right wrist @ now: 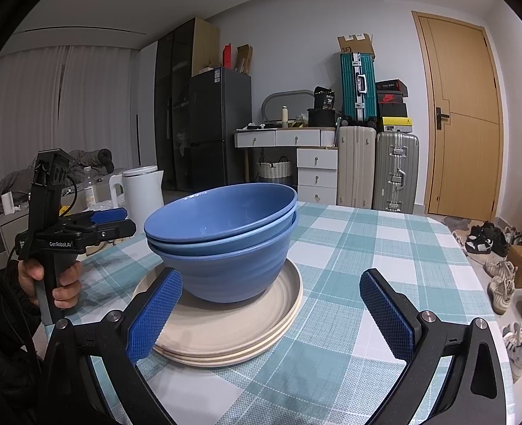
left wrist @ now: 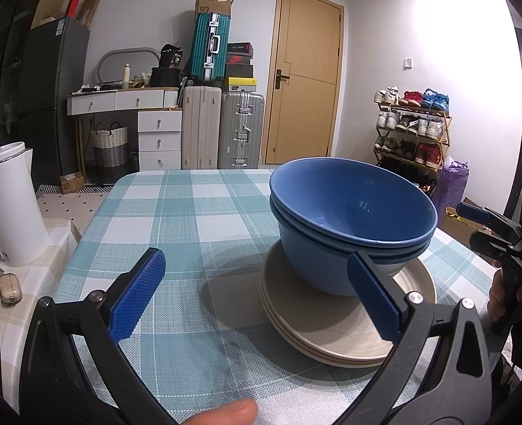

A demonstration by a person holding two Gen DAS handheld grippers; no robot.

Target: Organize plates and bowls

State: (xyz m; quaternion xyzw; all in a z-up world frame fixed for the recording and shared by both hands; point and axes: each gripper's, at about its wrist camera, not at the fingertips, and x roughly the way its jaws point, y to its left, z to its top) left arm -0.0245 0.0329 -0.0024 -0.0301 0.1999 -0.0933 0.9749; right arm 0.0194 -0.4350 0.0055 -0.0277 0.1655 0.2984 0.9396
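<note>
Bowls [right wrist: 222, 241] nested on plates [right wrist: 225, 333] mid-table [left wrist: 175, 212], stack looks done; left gripper [left wrist: 257, 294] and right gripper [right wrist: 271, 315] both spread, empty, flanking it, so best back straight off without clipping a rim.

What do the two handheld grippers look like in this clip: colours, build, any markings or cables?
Both grippers are black plastic frames with silver pivot bolts and blue, grid-textured fingers. In the right wrist view, the left gripper shows a pistol-style handle, white "GenRobot.AI" lettering on its side, a black camera block on top and a black cable trailing down. The hand holding it emerges from a dark sleeve.
</note>
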